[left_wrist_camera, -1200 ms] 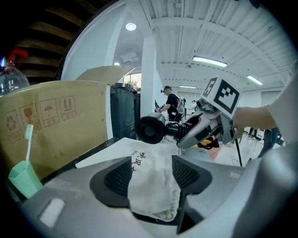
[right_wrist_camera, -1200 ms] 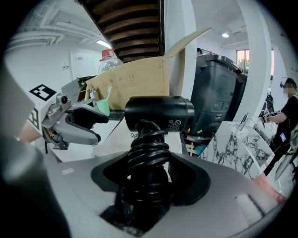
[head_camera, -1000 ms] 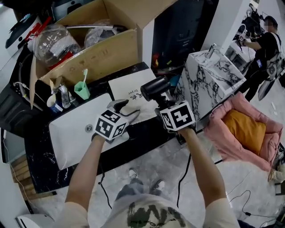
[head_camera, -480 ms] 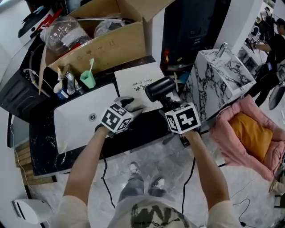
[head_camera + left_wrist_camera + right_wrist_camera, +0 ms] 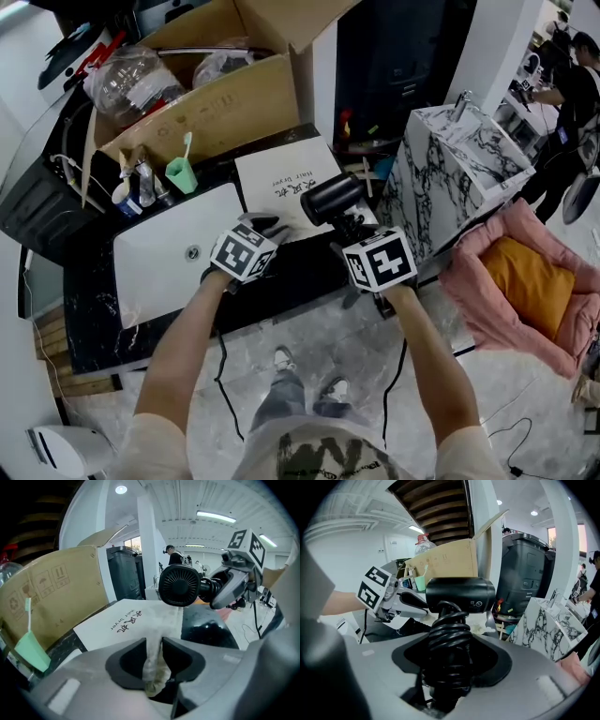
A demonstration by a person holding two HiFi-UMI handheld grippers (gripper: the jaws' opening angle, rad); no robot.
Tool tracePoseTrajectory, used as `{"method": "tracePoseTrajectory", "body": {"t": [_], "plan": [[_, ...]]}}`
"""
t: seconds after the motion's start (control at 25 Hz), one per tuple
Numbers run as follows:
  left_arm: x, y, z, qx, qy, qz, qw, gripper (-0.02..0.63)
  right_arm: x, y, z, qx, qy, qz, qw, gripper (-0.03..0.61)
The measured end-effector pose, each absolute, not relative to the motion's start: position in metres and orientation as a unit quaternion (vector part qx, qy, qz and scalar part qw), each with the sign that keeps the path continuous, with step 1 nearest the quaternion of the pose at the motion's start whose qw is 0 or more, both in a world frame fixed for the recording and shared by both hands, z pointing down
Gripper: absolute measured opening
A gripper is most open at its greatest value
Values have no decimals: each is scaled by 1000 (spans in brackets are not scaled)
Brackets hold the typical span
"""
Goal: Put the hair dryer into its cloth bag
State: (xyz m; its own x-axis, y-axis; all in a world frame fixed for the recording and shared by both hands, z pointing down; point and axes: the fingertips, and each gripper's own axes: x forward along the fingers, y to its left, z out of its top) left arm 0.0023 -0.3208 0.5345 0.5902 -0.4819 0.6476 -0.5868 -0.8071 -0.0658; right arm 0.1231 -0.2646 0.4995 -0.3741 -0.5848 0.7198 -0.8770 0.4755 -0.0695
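Head view is showing a big open cardboard box (image 5: pixel 220 108) standing at the back of a black marbled counter (image 5: pixel 98 328), with a white sink (image 5: pixel 155 277) sitting in front of it. To the right, a white marbled pedestal (image 5: pixel 450 178) is standing beside the counter, and a pink cushioned bed (image 5: pixel 555 272) is lying on the floor past it.

The white cloth bag (image 5: pixel 281 183), printed with dark lettering, is lying flat on the counter between sink and pedestal, just in front of the box. The hair dryer (image 5: pixel 330 199) is being held in the air over the bag's right edge, its barrel roughly level and its cord wound round the handle.

The right gripper (image 5: pixel 349 232) is gripping that wrapped handle from below, its jaws standing fairly wide and pressing on the coiled cord from both sides. The left gripper (image 5: pixel 265 225) is reaching down to the bag's near edge. Its jaws have just been closing and are pinching a bunched fold of the bag's fabric, with only the cloth keeping them apart.

A green cup (image 5: pixel 180 176) holding a toothbrush is standing behind the sink, near the box.
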Motion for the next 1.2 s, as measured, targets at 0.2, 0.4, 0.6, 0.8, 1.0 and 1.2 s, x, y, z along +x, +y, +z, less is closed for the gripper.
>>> {"method": "tracePoseTrajectory", "body": {"t": [0.2,0.4,0.6,0.8,1.0,1.2], "plan": [[5,-323,529,891,-299,330,87,62,125,-262,501,463,-795,236,312,253],[7,-328,517,894,-304,312,106,38,128,-259,497,471,-792,239,307,253],[11,-334,498,898,-314,285,118,32,131,-254,491,476,-790,242,300,253],[15,-340,479,902,-322,250,146,31,133,-249,484,482,-789,243,293,253],[20,-348,459,902,-333,222,165,31,135,-245,477,485,-789,245,287,253],[24,-358,437,900,-348,192,177,29,133,-239,473,484,-789,249,284,253]]}}
